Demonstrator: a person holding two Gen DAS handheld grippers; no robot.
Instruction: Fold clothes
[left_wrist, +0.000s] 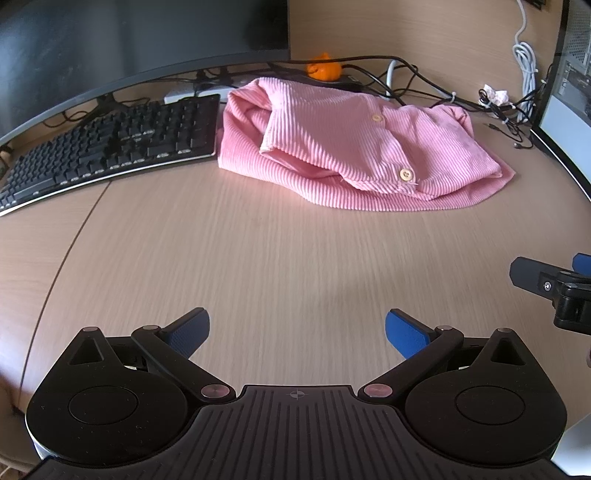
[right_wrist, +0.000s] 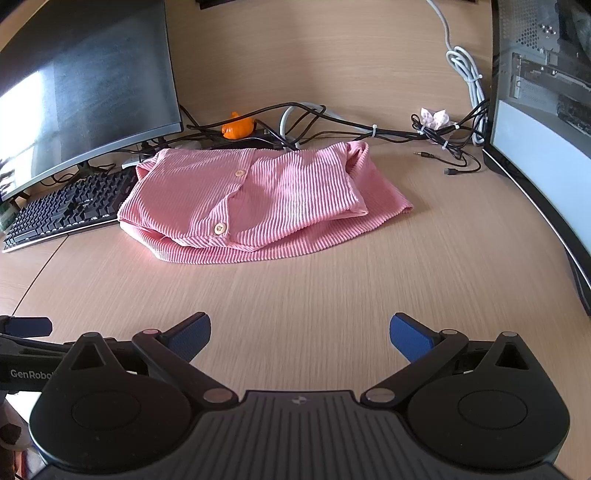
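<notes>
A pink ribbed garment with pale buttons lies folded in a compact bundle on the wooden desk, and it also shows in the right wrist view. My left gripper is open and empty, well short of the garment, above bare desk. My right gripper is open and empty too, the same distance back from the garment. The right gripper shows at the right edge of the left wrist view. The left gripper shows at the left edge of the right wrist view.
A black keyboard lies left of the garment. A dark monitor stands behind it. An orange object, black cables and a white cable sit at the back. A computer case stands on the right.
</notes>
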